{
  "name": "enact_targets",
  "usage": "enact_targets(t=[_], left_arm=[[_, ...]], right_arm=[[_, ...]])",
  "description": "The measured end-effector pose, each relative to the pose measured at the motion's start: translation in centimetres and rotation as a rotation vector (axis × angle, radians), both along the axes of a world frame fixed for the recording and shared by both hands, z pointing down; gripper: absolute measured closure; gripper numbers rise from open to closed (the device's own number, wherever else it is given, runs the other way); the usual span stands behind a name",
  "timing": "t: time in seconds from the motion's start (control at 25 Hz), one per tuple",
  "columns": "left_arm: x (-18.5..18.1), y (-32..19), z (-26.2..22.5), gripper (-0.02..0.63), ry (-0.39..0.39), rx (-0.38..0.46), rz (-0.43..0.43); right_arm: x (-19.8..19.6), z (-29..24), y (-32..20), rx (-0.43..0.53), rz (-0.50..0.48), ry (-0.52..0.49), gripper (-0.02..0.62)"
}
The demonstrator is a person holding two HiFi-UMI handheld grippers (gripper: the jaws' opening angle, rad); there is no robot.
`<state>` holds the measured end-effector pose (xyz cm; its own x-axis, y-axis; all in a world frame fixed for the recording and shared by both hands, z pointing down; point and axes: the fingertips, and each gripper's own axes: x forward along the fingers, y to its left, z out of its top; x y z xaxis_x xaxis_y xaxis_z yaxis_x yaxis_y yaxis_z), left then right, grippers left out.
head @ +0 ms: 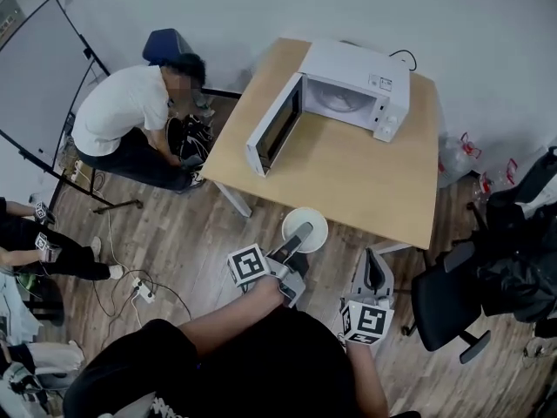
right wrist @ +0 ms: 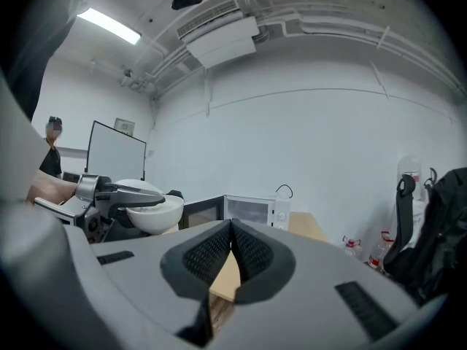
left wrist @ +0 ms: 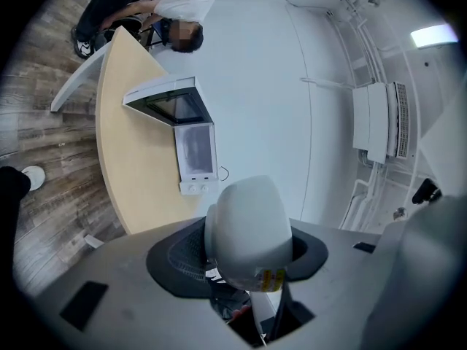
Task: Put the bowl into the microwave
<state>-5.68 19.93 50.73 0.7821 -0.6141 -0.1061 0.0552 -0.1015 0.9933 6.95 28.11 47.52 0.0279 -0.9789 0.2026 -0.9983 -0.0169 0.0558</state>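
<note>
Two grippers in our hands right now, and only one is doing any work. We're holding the left gripper (head: 296, 240) out in front of us with its jaws clamped on the wall of the white bowl (head: 315, 222). One jaw is lying across the open top and the other is sitting under the outside. The bowl is hanging off the very tip of that gripper, at 12 o'clock from our left hand, opening facing up in the head view. The left gripper view is looking straight at the bowl's rounded outside, which is filling the gap between the jaws and showing a small yellow sticker (left wrist: 271, 277) near the base.

The bowl is hovering in the air right at the near edge of the wooden table (head: 348, 172), well apart from the microwave (head: 352, 90). That's sitting at the far end of the table, roughly 1 o'clock from the bowl. Its door (head: 277, 127) is standing wide open, around 11 o'clock from the bowl.

We're carrying the right gripper (right wrist: 232, 246) at about 4 o'clock from the bowl, jaws pressed together with nothing between them.

Someone in a white shirt (head: 122, 120) is crouching on the floor at 10 o'clock, and a dark office chair (head: 448, 303) is sitting at 4 o'clock.
</note>
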Motion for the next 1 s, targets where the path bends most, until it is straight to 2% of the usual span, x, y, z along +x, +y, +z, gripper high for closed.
enact_targets(t=[0.12, 0.24, 0.4, 0.52, 0.72, 0.84, 0.92, 1.0], left_arm=[[-0.3, -3.6, 0.6, 0.385, 0.005, -0.016, -0.015], [-0.5, -7.3, 0.9, 0.385, -0.025, -0.014, 0.0], [-0.6, -11.3, -0.1, 0.385, 0.024, -0.021, 0.017], [-0.9, -13.4, 0.5, 0.385, -0.006, -0.037, 0.047], [-0.7, -16.3, 1.4, 0.385, -0.029, -0.036, 0.076], [0.0, -17.9, 0.9, 0.385, 0.0, -0.013, 0.09], [0.0, -18.4, 1.5, 0.385, -0.039, -0.025, 0.097], [0.0, -18.9, 1.8, 0.385, -0.046, -0.041, 0.105]], right_arm=[[-0.3, 0.2, -4.3, -0.019, -0.029, 0.027, 0.535], [-0.5, -0.4, -8.5, -0.03, -0.033, 0.037, 0.535], [-1.1, -1.6, -13.4, -0.024, -0.035, 0.048, 0.535], [-1.7, -1.9, -16.5, -0.021, -0.026, 0.037, 0.535], [-2.1, -1.4, -19.7, -0.038, -0.013, 0.063, 0.535], [-1.7, -0.9, -21.0, -0.053, 0.004, 0.065, 0.535], [-1.4, -0.7, -21.7, -0.061, 0.019, 0.06, 0.535], [-1.6, -0.6, -22.4, -0.065, 0.024, 0.061, 0.535]])
